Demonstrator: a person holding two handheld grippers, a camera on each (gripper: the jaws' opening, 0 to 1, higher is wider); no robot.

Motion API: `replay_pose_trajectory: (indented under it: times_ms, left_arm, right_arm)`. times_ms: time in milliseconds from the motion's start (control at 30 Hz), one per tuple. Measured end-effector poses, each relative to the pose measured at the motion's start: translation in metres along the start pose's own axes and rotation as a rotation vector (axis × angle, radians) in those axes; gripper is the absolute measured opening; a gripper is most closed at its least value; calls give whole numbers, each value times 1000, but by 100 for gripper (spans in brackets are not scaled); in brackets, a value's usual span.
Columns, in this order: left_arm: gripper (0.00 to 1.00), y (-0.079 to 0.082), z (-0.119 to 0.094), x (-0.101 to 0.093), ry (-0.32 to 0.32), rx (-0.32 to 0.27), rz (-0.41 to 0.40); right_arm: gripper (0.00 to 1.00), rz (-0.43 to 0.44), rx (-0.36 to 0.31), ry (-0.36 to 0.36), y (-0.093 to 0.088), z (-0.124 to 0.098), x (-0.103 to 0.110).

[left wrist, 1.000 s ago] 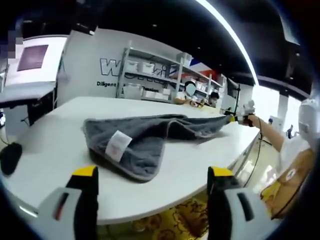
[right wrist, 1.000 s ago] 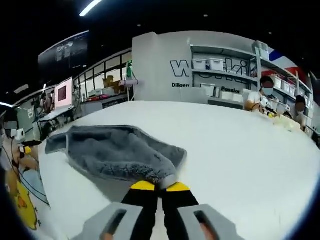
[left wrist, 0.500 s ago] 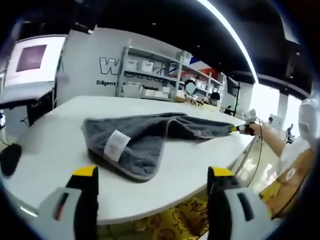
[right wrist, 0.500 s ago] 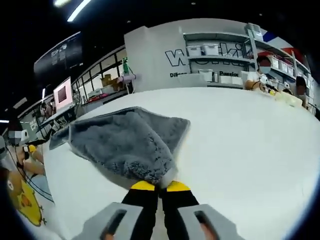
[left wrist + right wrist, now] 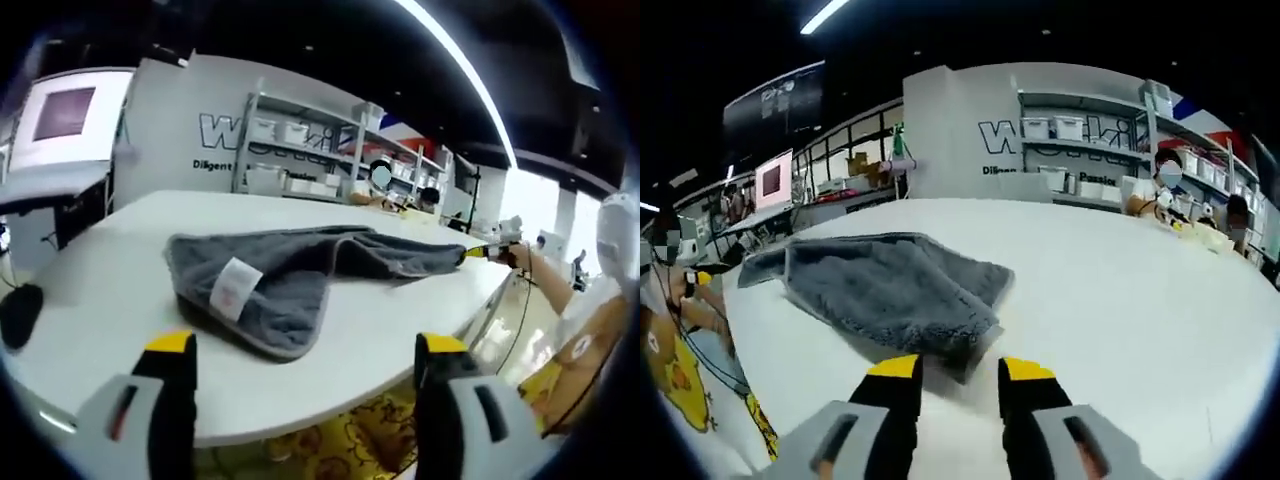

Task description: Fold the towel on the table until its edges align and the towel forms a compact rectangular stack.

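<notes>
Grey fluffy towel (image 5: 888, 292) with white label (image 5: 232, 290): lying rumpled on white table (image 5: 1140, 300). Right gripper (image 5: 960, 372): jaws parted, corner just ahead, unheld. Left gripper (image 5: 305, 345): jaws wide apart, short of towel.

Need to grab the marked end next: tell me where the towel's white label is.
In the left gripper view the white label lies on the grey towel's near left end, on the white table, ahead of the open left tool.
</notes>
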State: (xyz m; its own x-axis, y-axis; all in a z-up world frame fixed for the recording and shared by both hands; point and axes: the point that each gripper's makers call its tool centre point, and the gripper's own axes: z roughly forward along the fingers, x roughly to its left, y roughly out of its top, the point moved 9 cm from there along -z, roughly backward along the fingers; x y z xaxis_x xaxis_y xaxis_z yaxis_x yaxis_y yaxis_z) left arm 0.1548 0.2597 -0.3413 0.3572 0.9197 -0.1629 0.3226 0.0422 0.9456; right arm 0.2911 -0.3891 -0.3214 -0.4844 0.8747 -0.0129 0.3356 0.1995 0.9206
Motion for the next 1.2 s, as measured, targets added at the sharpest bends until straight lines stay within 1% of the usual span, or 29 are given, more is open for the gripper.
replay_pose_trajectory:
  times_ms: [100,200,333,467,700,833,900,967,1133,1200]
  left_arm:
    - [95,0,0,1,1,1,-1]
    - [95,0,1,2,2,3,-1]
    - [95,-1,1,4,3,2,-3]
    - [95,-4,-4,7,16,4,-6]
    - [95,-7,-10,14,48,1,-22]
    - [95,-8,-10,16,54,4,-26]
    - [95,-8,-10,15,52,6,-26]
    - [95,-8,-9,15,49,5,-25]
    - [95,-7,-9,15,48,1,-25]
    - [95,-7,-10,15,51,0,-24]
  right_arm:
    - [67,-25,-26,0,5,-13,14]
    - [81,-50,-51,4,9,-20,30]
    - [87,-77,-69,19,10,-27,49]
    - [99,-68,-71,39,8,-33,64]
    - [99,-38,-103,84,11,-43,81]
    - [99,-61,-94,81,16,-40,84]
    - [98,-85,-91,63,23,-36,80]
    - [93,-119,-77,56,31,-30,73]
    - [82,-165,-77,36,61,-7,47]
    - [81,-176,-69,36,74,4,37]
